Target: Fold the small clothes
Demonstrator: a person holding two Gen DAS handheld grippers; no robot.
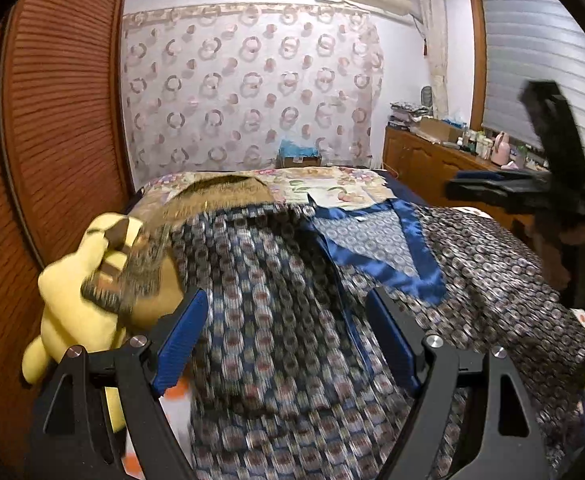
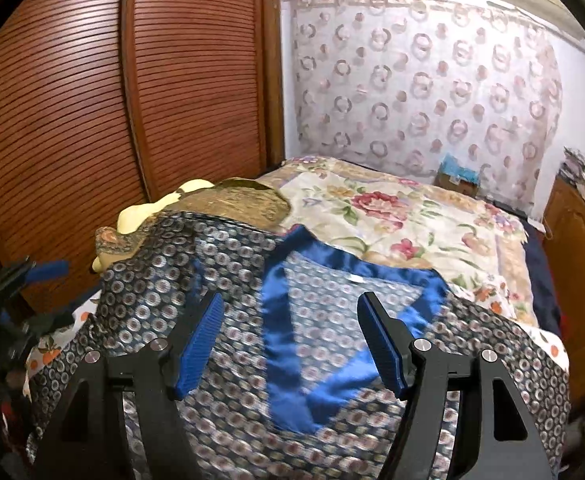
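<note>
Left wrist view is showing, at its far left, a yellow plush toy (image 1: 76,300) lying against the louvred wardrobe door (image 1: 52,120), with part of a brownish patterned cloth (image 1: 220,192) draping over it; just right of that, the left gripper (image 1: 288,328) is hanging with its blue pads standing wide apart and nothing pinched between them, looking down on the patterned pyjama top (image 1: 276,280) that is spreading over the bed (image 1: 324,186). Its blue satin V collar (image 1: 408,264) is lying ahead and to the right of this gripper, nearer the middle of the garment. Further right, the right gripper (image 1: 548,184) is showing blurred above the far edge of the top. Right wrist view is looking along the right gripper (image 2: 292,332), whose jaws are also standing apart and empty, with the collar (image 2: 284,340) sitting directly between and beyond its pads, the V opening away towards the flowered bedspread (image 2: 404,216). The garment's long axis is running from the collar back towards the person, so each gripper is seeming placed to take its own side, and the right one is nearer the collar. A cardboard box (image 2: 458,180) at the wall is holding something blue, too small to name
</note>
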